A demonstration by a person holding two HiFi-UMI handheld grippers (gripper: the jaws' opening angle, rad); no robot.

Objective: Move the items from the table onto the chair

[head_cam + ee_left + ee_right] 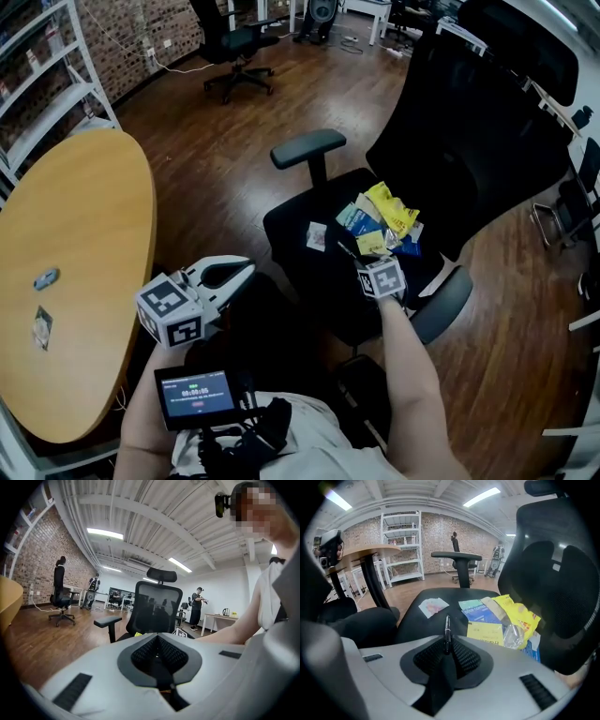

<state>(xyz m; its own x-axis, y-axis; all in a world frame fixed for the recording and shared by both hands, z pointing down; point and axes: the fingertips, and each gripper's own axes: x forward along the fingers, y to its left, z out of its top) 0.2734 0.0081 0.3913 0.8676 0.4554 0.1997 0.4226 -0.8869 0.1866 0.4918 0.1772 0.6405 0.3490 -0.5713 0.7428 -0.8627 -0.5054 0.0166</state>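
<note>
Right tool (446, 642): jaws nearly together and clamped on a thin black pen (447, 631). The pen stands out past the jaw tips, its free end over the front part of the seat. The tool is tilted downward and hangs above the seat of the black office chair (302, 217), just in front of the heap of items already there.

Left tool (157, 638): jaws closed against each other with nothing between them. In the head view it is low at the person's left side, between the table and the chair, and over neither. Its own view looks roughly level at the chair's backrest.

On the chair seat:
- yellow packet (392, 208) against the backrest, on top of the heap
- blue packet (484, 615) and a pale yellow card (485, 632), overlapping, with a teal packet's edge beside them
- clear crumpled wrapper (513, 635) touching the yellow packet
- small white packet (317, 236) lying alone, apart from the heap toward the armrest side

On the round wooden table (89, 211), at the head view's left:
- small blue-grey object (45, 277) (too small to identify)
- small flat packet (41, 328) just beside it, nearer the person

Both lie close to the table's left side and well apart from either tool.
</note>
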